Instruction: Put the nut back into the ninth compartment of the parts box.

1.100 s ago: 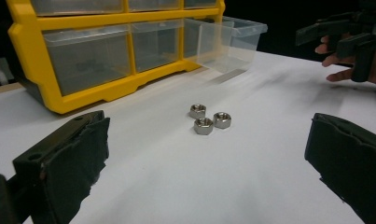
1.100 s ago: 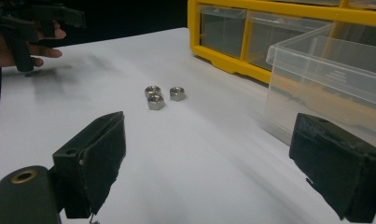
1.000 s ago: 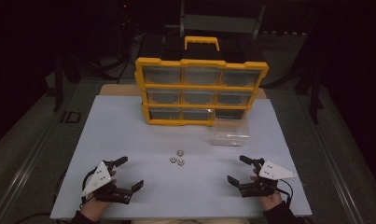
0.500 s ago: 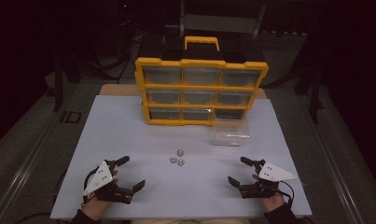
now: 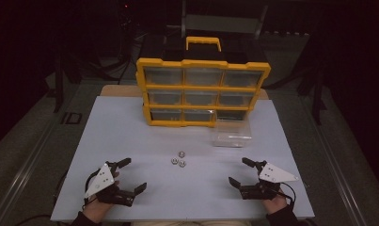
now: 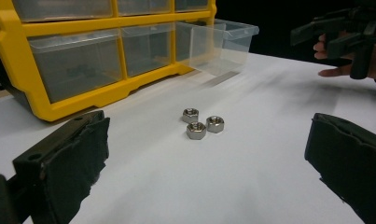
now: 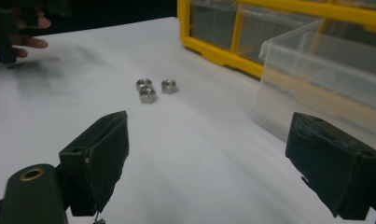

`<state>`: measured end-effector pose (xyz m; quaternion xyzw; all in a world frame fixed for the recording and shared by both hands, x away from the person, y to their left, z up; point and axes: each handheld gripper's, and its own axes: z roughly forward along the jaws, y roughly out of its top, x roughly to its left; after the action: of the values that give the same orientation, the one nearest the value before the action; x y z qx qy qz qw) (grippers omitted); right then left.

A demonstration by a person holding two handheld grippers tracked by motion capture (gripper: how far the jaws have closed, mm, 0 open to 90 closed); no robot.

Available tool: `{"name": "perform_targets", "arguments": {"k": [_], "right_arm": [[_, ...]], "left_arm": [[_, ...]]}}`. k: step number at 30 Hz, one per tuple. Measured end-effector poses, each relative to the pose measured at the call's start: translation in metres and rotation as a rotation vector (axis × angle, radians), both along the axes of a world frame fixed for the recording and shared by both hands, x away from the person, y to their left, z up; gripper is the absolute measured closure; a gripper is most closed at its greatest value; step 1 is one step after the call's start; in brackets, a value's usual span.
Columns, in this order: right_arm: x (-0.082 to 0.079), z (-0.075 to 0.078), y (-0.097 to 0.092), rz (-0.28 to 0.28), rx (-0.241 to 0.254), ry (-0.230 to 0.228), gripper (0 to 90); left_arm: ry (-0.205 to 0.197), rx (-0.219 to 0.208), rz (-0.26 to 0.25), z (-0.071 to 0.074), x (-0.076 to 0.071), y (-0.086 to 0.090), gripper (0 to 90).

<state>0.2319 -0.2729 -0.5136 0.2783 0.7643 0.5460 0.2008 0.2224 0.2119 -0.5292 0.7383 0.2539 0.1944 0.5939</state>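
Three metal nuts [image 5: 178, 159] lie close together on the white table, between both hands. My left gripper [image 5: 135, 174] rests near the front left edge, open and holding nothing. My right gripper [image 5: 237, 170] rests at the front right, also open with nothing between its fingers. In the left gripper view the nuts [image 6: 202, 123] lie ahead of the wide-apart jaws of the left gripper [image 6: 209, 154], and the right gripper [image 6: 335, 32] shows far off at the upper right. In the right gripper view the nuts [image 7: 153, 88] sit ahead and left of my right gripper [image 7: 213, 149].
A yellow organiser [image 5: 203, 92] with clear drawers stands upright at the back centre. One clear drawer [image 5: 232, 133] sits on the table in front of its lower right corner, close to the right gripper [image 7: 325, 79]. The white table surface [image 5: 130, 132] spreads around the nuts.
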Motion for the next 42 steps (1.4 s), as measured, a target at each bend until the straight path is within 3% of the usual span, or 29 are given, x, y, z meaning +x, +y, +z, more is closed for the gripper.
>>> {"name": "perform_targets", "arguments": {"k": [9,10,15,25,35,42], "right_arm": [[0.004,0.025,0.002,-0.030,0.032,-0.024,13.8],[0.007,0.036,0.004,-0.015,0.048,-0.035,13.8],[0.016,0.054,0.014,0.019,0.038,-0.054,14.0],[0.037,0.082,0.038,0.091,0.021,-0.059,13.9],[0.057,0.096,0.069,0.169,-0.013,-0.040,13.9],[0.071,0.092,0.089,0.213,-0.037,-0.004,13.9]], "left_arm": [[-0.004,-0.005,0.007,0.001,0.000,0.001,0.0],[-0.005,-0.004,0.008,0.001,0.000,0.001,0.0],[-0.003,-0.010,0.010,0.001,0.000,0.001,0.0],[-0.003,-0.014,0.014,0.001,-0.001,0.001,0.0],[-0.001,-0.018,0.014,0.001,-0.001,0.002,0.0],[-0.005,-0.016,0.013,0.001,-0.002,0.002,0.0]]}}
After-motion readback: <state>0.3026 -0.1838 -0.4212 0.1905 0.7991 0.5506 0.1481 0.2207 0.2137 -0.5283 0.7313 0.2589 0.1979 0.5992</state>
